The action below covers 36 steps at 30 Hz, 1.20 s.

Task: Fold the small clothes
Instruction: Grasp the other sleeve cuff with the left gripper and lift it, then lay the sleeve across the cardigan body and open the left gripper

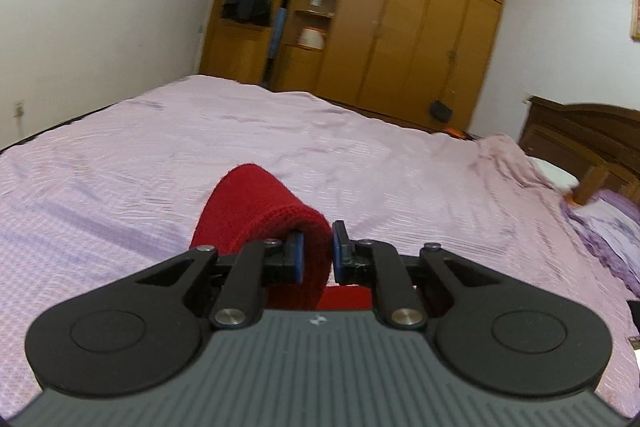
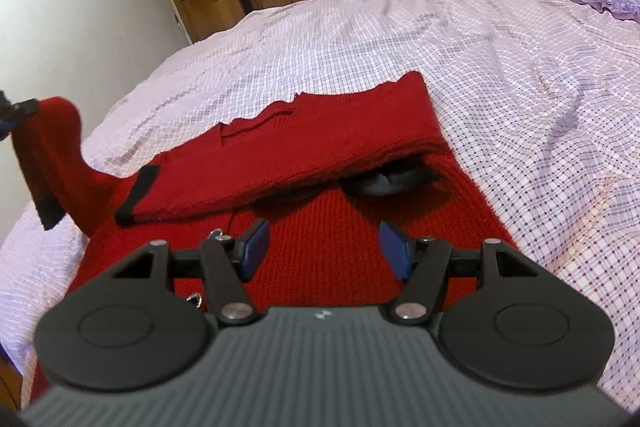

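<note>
Checked bed (image 2: 500, 75), frame centre: red sweater (image 2: 320, 147). My left gripper (image 1: 318, 255) jaws clamp its sleeve (image 1: 256, 211), lifted; right gripper (image 2: 324, 247) jaws released above the knit.

Two near tool-mounted views, shared bed (image 1: 280, 131)
</note>
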{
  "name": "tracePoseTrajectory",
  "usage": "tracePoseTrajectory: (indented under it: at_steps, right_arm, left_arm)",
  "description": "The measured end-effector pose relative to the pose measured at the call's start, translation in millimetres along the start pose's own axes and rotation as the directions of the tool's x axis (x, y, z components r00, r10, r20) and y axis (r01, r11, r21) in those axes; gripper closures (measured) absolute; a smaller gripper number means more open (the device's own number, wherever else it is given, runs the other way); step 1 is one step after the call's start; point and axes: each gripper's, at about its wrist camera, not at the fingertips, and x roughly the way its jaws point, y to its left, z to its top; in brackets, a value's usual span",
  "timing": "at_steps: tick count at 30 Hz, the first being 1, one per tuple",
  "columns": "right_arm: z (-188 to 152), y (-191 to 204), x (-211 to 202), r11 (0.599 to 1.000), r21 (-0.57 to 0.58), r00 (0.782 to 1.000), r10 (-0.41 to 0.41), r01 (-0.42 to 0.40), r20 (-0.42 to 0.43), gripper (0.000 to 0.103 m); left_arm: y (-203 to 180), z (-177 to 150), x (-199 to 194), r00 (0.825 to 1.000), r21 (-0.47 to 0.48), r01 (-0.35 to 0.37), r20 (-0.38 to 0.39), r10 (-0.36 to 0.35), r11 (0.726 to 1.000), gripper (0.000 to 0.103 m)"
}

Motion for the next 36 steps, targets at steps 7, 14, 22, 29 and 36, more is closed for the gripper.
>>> tracePoseTrajectory:
  at_steps: [7,14,22,29,36]
  right_arm:
    - [-3,-8,1,0.999,0.036,1.0,0.009,-0.009,0.0,0.04]
    - [-4,-18,4,0.998,0.062,1.0,0.027,-0.026,-0.007,0.04]
    - [-7,-25,9,0.996,0.087,0.999,0.028,-0.027,-0.02,0.04]
    - [-10,-23,12,0.996,0.084,0.999,0.035,-0.033,-0.029,0.04]
    - [-9,-23,11,0.996,0.082,0.999,0.033,-0.031,-0.025,0.04]
  left_arm:
    - [-56,-17,39,0.995,0.056,0.076,-0.072,-0.072,0.996,0.088]
    - [-92,-63,87,0.976,0.086,0.12,-0.192,-0.102,0.989,0.088]
    - [-102,-112,120,0.939,0.134,0.159,-0.326,-0.108,0.978,0.087]
    - [-95,-137,137,0.885,0.109,0.193,-0.449,-0.125,0.975,0.074]
    - [-89,-132,125,0.863,0.066,0.217,-0.478,-0.16,0.974,0.048]
